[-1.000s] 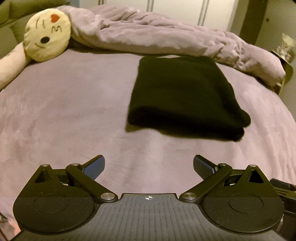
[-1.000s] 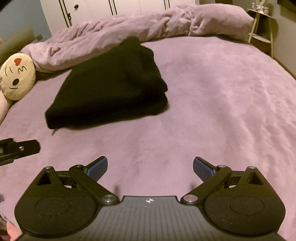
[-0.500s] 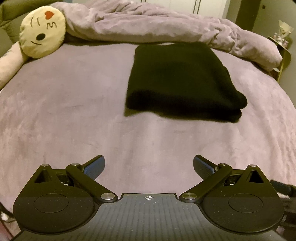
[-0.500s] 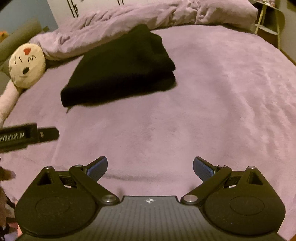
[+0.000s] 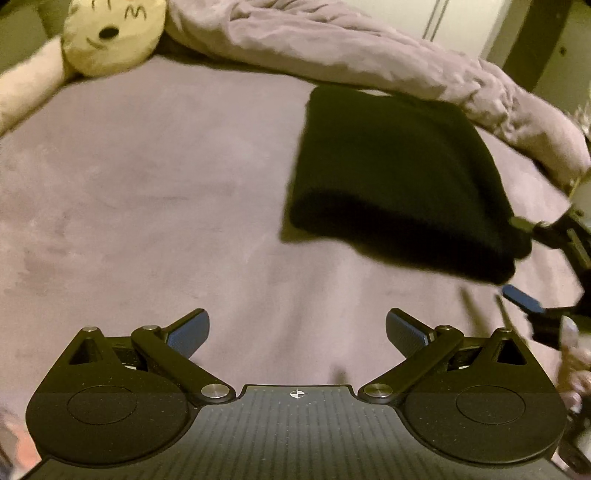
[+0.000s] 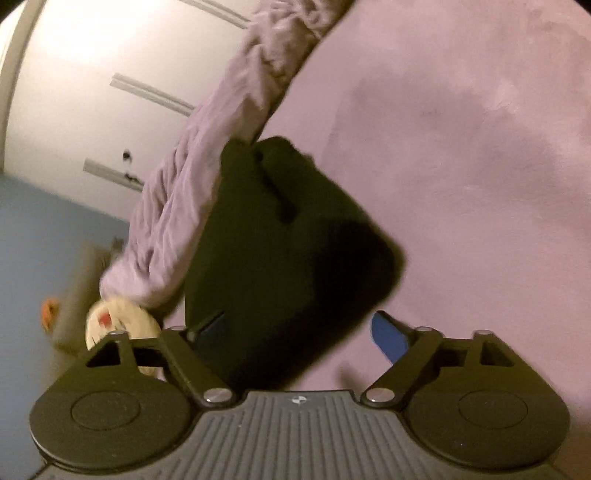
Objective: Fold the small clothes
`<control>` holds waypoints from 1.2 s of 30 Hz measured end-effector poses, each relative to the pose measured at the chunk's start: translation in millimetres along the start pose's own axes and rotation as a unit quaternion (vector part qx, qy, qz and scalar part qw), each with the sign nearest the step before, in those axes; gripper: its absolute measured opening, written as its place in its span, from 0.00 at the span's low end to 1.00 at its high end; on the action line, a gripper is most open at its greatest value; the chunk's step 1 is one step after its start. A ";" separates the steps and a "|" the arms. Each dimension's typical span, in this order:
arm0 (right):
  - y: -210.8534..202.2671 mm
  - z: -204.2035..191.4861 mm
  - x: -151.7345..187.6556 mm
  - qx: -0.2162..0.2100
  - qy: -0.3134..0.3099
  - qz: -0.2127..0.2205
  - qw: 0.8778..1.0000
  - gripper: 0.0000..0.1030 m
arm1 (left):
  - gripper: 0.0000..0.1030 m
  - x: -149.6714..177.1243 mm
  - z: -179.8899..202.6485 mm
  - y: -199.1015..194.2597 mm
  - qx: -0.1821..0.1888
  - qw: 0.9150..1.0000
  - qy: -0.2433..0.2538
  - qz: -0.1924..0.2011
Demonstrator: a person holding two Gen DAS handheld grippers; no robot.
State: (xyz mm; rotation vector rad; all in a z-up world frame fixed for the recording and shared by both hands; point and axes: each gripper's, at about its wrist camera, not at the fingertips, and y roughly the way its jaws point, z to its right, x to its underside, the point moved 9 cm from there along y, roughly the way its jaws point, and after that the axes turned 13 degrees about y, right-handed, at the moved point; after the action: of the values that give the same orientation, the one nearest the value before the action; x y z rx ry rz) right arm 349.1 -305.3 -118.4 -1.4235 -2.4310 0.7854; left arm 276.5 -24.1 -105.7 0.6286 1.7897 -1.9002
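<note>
Black folded cloth [image 5: 399, 177] on a mauve bed [image 5: 147, 184], upper right of frame.
Left gripper [image 5: 297, 332] gapes wide, empty; right gripper [image 6: 299, 332] spread wide at the cloth's near corner, gripping nothing. No legible writing.

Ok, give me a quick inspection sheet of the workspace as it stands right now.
Surface: purple bedspread, soft, lightly wrinkled.
Job's things: black folded garment lying flat on the bed.
Clutter: plush toy at the far left; bunched duvet along the far edge.
Grippers: left tool open, short of the garment, holding nothing; right tool open, rolled sideways, straddling the garment's near corner.
Cables: nothing seen.
Surroundings: white wardrobe doors, blue wall.
</note>
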 end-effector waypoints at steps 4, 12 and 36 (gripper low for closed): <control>30.9 -2.9 -15.6 -0.002 0.023 -0.010 1.000 0.39 | 1.00 -11.8 -2.7 15.6 0.022 0.999 -0.038 -0.003; 19.9 7.0 -18.5 0.028 -0.078 0.037 0.996 0.15 | 1.00 -13.7 2.8 29.9 0.015 0.999 -0.040 -0.013; -84.8 -31.5 84.2 0.232 -0.419 0.067 0.876 0.96 | 1.00 -11.0 26.9 -24.9 -0.065 0.994 0.085 0.004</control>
State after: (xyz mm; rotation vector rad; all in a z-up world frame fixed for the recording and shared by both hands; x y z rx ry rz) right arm 257.2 -255.5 -52.6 -1.1982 -2.3611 2.2223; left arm 269.5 -49.4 -77.9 0.7686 1.9942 -1.7521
